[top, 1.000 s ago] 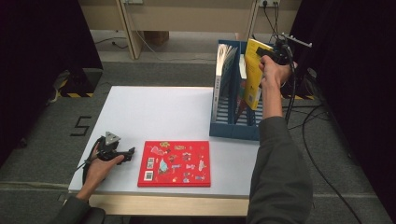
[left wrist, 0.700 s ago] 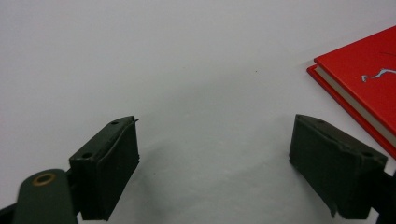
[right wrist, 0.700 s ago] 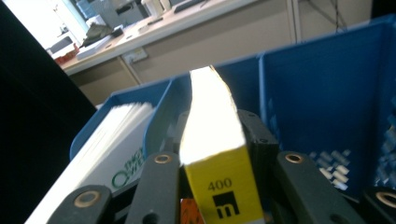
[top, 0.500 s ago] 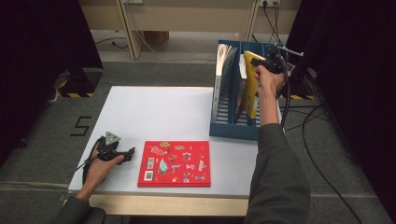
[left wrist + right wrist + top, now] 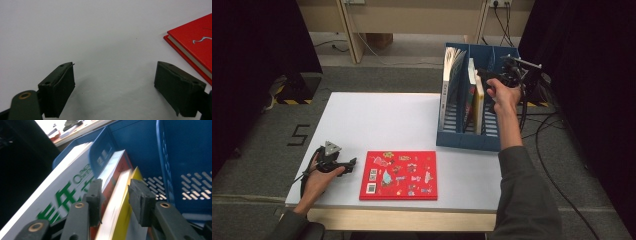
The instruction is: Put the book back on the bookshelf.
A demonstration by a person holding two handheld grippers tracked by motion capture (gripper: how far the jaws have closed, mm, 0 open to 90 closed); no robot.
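Resting on the white table (image 5: 377, 120), the left gripper (image 5: 343, 163) sits with jaws apart beside a red book (image 5: 399, 175). Farther back, the right gripper (image 5: 114, 195) straddles a yellow book (image 5: 126, 217) standing in the blue file rack (image 5: 469, 137), jaws slightly apart.
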